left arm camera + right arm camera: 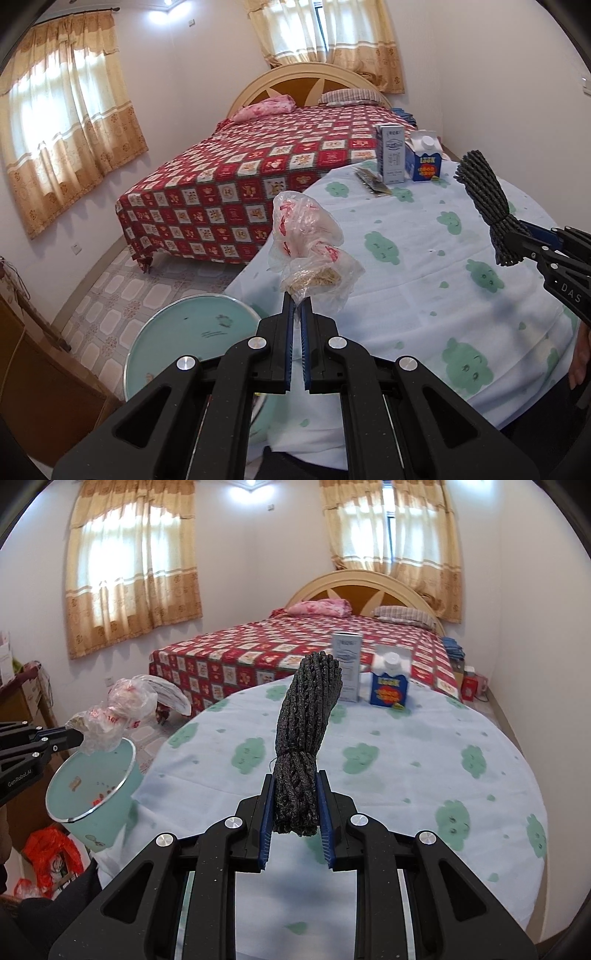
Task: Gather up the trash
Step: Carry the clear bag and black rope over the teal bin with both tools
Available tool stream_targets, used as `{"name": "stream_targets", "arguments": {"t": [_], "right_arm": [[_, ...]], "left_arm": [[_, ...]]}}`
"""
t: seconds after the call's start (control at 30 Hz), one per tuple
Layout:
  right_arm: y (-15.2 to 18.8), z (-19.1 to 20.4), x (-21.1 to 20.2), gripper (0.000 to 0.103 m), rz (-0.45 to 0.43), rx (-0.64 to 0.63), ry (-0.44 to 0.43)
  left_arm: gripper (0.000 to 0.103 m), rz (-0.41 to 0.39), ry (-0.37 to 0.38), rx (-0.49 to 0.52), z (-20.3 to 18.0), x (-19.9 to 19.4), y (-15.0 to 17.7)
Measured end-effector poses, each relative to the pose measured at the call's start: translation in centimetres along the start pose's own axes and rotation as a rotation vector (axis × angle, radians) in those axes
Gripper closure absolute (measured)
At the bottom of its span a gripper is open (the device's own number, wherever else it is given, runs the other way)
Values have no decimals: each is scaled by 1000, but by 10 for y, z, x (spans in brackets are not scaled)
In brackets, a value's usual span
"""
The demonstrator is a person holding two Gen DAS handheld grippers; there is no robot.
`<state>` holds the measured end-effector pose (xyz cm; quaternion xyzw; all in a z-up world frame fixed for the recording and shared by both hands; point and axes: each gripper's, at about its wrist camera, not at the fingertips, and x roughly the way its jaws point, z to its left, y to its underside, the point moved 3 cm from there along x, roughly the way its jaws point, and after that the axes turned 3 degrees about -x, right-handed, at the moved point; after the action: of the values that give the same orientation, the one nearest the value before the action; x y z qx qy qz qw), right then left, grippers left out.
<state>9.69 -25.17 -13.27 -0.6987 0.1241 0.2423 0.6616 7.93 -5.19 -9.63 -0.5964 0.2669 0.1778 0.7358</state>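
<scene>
My left gripper is shut on a crumpled clear plastic bag with red print, holding it up over the table's left edge, above the pale green bin. In the right wrist view the same bag hangs just above the bin's rim. My right gripper is shut on a dark bundle of cord that stands upright between its pads. That cord bundle and the right gripper show at the right of the left wrist view.
A round table with a light blue cloth bears a tall grey carton, a blue carton with a white cap and a flat dark wrapper. Behind stands a bed with a red checked cover. A red bag lies on the floor.
</scene>
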Motion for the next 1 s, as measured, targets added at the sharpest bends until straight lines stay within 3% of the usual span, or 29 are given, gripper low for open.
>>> {"name": "stream_targets", "arguments": {"t": [1.0], "right_arm": [[-23,93,35,81,49,-165,-72]], "left_arm": [[99,-4,-74,-94,83,-9,24]]}}
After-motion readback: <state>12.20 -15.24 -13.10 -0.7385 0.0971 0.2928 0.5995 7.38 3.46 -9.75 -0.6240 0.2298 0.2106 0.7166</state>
